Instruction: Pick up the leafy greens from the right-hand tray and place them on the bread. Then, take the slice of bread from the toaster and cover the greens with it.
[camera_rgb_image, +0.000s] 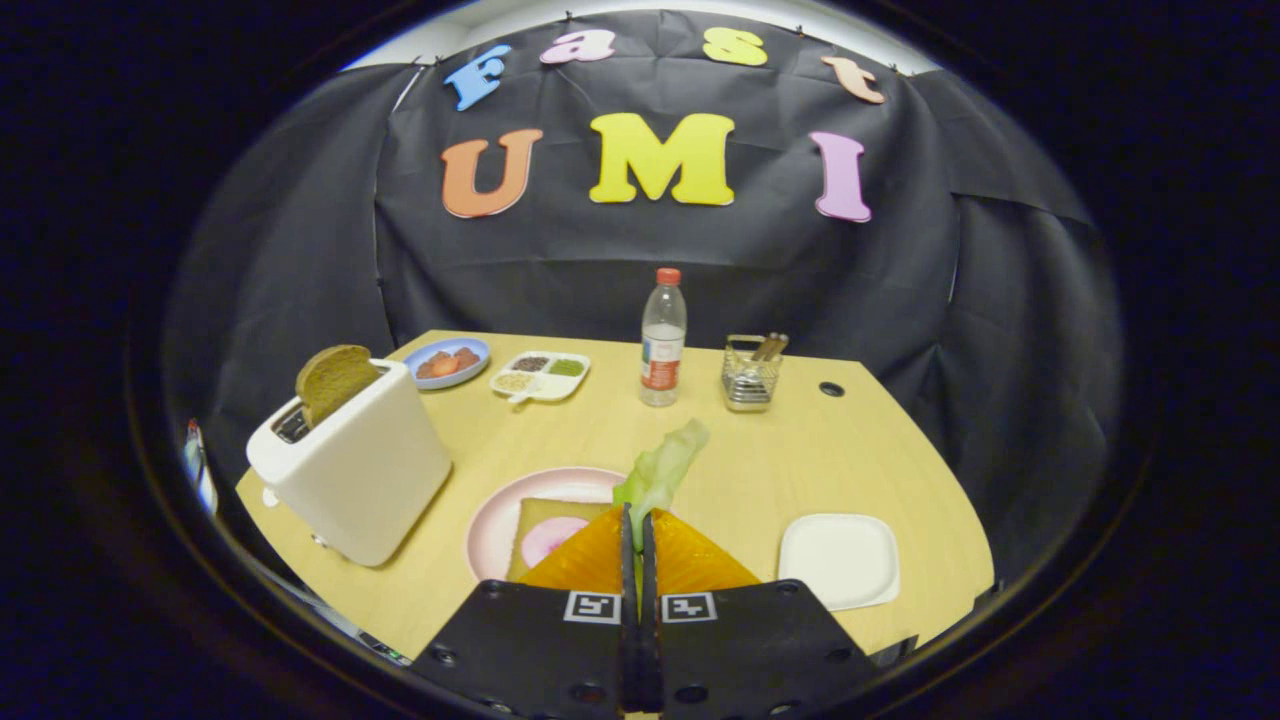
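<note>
My gripper (637, 520) is shut on a pale green leaf (665, 465) that sticks up from between the fingertips. Just below and left of the fingers lies a pink plate (490, 530) carrying a slice of bread (535, 515) with a round pink slice (552, 538) on top. The fingers partly cover that bread. Left of the plate stands a white toaster (355, 470) with a brown bread slice (332, 380) poking out of its slot. A white square tray (840, 560) lies bare to the right of the fingers.
At the back of the wooden table (750, 460) stand a water bottle (662, 340), a wire holder with utensils (752, 372), a divided white dish of seeds (540, 375) and a blue plate of food (447, 362). A round hole (831, 389) is in the tabletop.
</note>
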